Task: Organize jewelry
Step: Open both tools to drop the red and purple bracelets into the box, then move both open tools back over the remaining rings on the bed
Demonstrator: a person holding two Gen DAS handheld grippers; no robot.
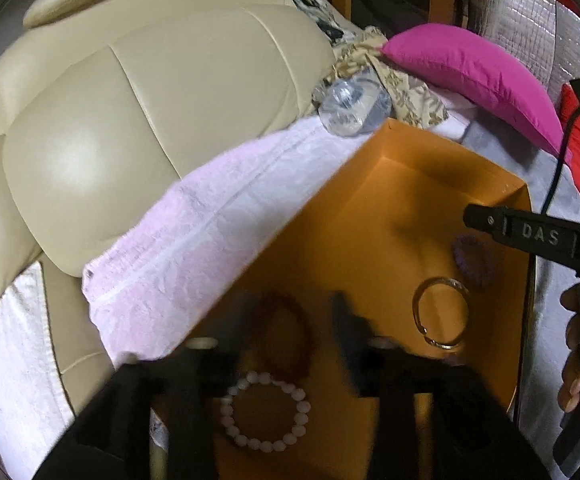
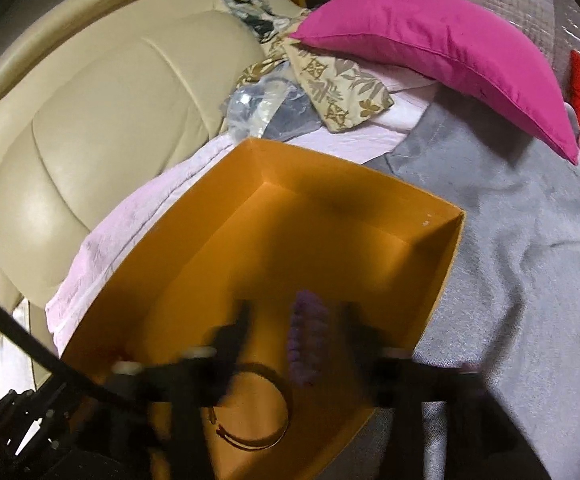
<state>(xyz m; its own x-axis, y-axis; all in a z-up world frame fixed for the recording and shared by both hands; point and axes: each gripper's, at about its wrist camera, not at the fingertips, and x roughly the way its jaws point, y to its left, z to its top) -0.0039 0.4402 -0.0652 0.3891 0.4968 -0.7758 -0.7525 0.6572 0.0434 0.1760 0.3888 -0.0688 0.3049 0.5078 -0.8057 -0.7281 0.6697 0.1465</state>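
Purple bracelet (image 2: 308, 340) lying lengthwise away from cam between right gripper's (image 2: 294, 320) released jaws, blurred; left gripper (image 1: 290, 316) jaws released over dim red bracelet (image 1: 284, 334).

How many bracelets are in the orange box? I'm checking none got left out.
4. White beaded bracelet nearest the left camera, dark red beaded bracelet just beyond it, gold bangle to their right, purple beaded bracelet beyond that. The tongs could hide more.

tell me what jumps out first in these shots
An open orange box sits mid-frame on a pale towel, holding a white bead bracelet, a dark red one, a gold bangle and a purple bracelet. Behind it, a magenta pillow lies beside a cream sofa.
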